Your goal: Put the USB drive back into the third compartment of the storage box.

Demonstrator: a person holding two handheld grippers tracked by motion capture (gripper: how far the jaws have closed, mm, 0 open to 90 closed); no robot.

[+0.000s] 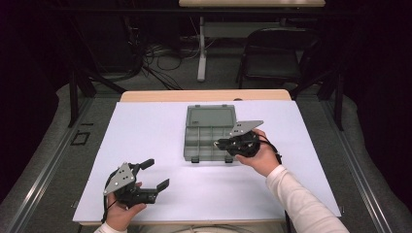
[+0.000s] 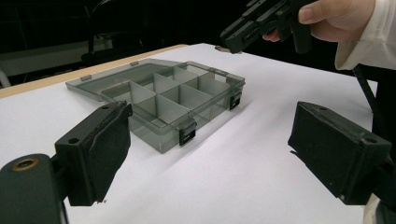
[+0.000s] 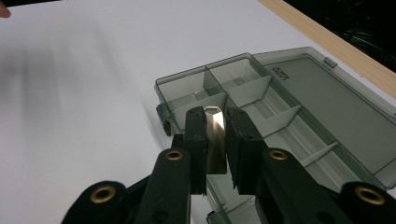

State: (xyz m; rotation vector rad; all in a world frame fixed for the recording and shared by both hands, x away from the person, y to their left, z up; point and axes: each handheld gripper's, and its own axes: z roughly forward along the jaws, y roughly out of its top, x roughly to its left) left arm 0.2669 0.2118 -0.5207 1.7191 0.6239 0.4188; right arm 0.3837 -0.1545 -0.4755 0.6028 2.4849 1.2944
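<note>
The organizer box is smoky grey see-through plastic, smooth and faintly glossy, with thin dividers of the same plastic and darker opaque latches. Between the right gripper's matt black plastic jaws sits a small metal piece, silvery and polished, catching the light. The left gripper is also matt black plastic; its pads look soft and slightly fuzzy, like foam or felt. Brass-coloured metal rivets shine on the right gripper's arms. The tabletop carries a smooth matt white sheet, with pale bare wood along its far edge.
</note>
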